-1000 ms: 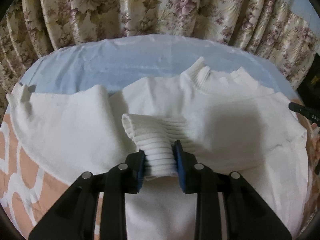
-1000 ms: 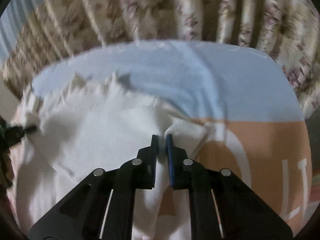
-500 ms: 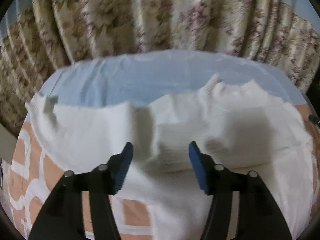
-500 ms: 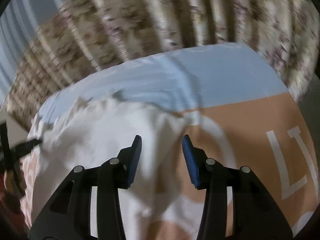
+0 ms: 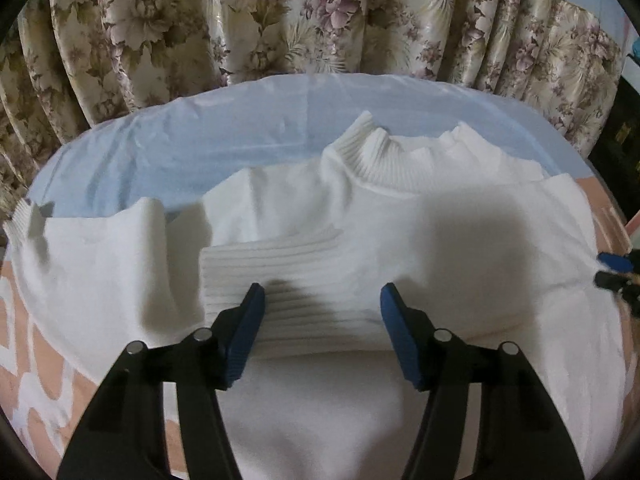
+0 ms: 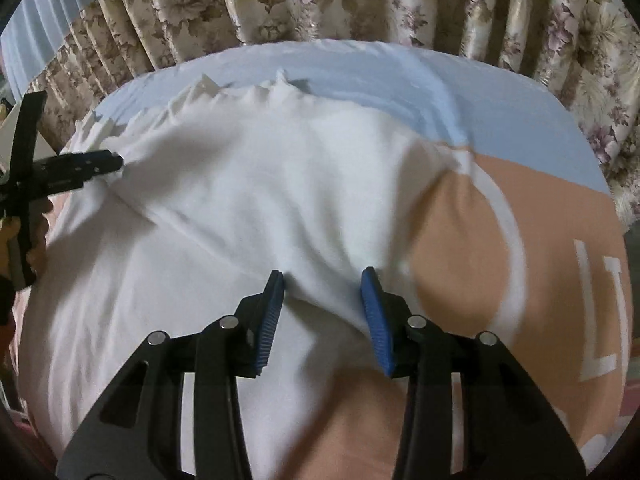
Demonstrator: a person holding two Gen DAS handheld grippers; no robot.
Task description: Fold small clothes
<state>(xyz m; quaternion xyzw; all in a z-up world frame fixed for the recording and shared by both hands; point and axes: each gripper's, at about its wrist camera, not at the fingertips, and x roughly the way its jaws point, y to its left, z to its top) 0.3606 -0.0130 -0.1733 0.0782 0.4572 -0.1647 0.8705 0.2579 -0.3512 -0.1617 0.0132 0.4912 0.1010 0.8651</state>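
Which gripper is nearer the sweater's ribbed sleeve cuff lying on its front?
Left. The left gripper sits right over the ribbed cuff, its open pads on either side of it. The right gripper is over plain fabric at the sweater's opposite edge.

Floral curtains in cream and mauve hang in folds across the top of both views — below them a pale blue and peach sheet with white lettering.

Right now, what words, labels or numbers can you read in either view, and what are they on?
"LI": big white letters on the orange part of the bedsheet, right wrist view; the frame edge cuts off any more.
White shapes on the orange at left in the left wrist view: not readable as letters.
Sweater, curtain: no text.
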